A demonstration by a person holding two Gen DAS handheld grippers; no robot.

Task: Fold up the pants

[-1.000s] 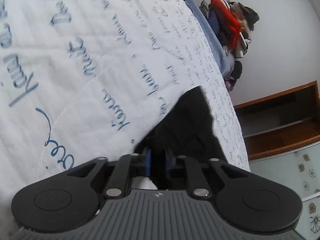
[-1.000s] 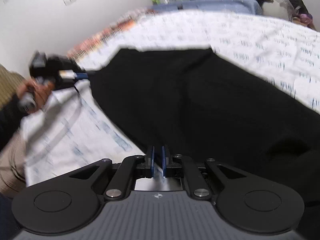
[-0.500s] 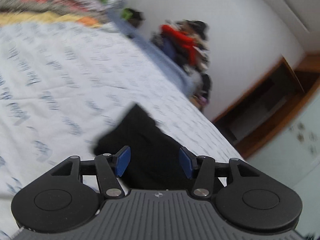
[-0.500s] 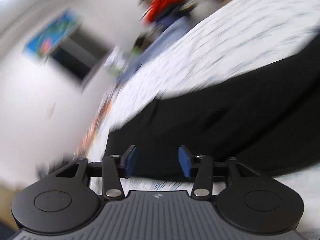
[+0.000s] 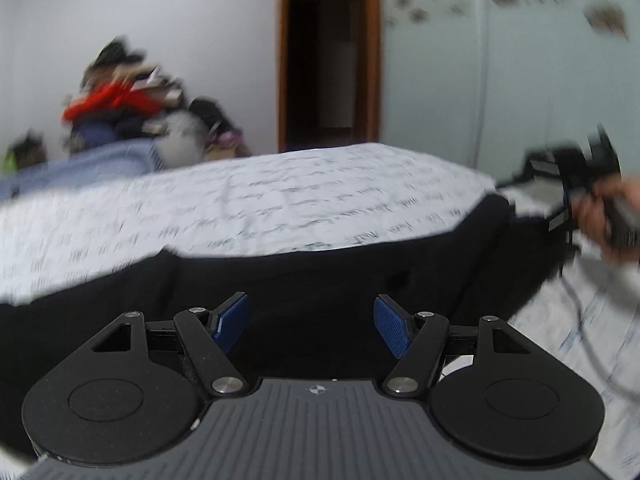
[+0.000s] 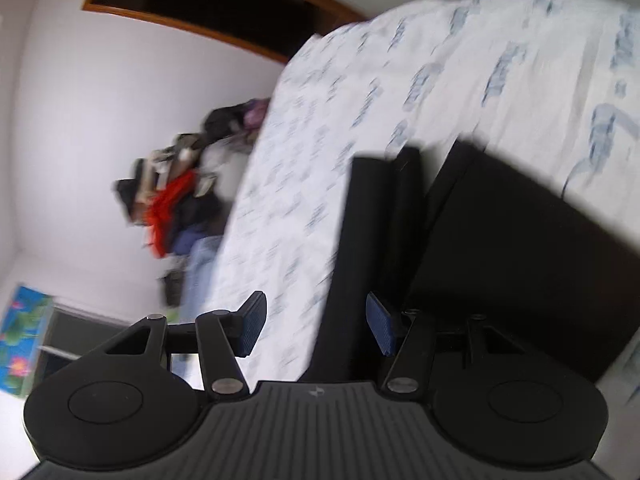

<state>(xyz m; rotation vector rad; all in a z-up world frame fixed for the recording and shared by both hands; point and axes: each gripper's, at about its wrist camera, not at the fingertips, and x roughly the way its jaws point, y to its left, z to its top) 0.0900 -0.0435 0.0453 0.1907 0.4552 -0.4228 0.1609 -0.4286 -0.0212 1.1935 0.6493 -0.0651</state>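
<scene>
My left tool (image 5: 311, 326) opening, nothing gripped, above black pants (image 5: 320, 276) on the bed (image 5: 280, 200), my right tool (image 6: 316, 326) apart, empty.

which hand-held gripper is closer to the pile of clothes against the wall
Cannot tell for sure. The left hand-held gripper hangs over the black pants, its jaws opening, and the right hand-held gripper at their edge; the clothes pile lies far beyond the bed from both.

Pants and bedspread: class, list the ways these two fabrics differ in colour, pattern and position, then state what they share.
1. The pants are plain black; the bedspread is white.
2. The bedspread carries blue handwriting-style print; the pants show no pattern.
3. The bedspread covers the whole bed; the pants lie on top of it, near its front edge, covering only part.

Shared: both are cloth lying flat, and neither is gripped.
</scene>
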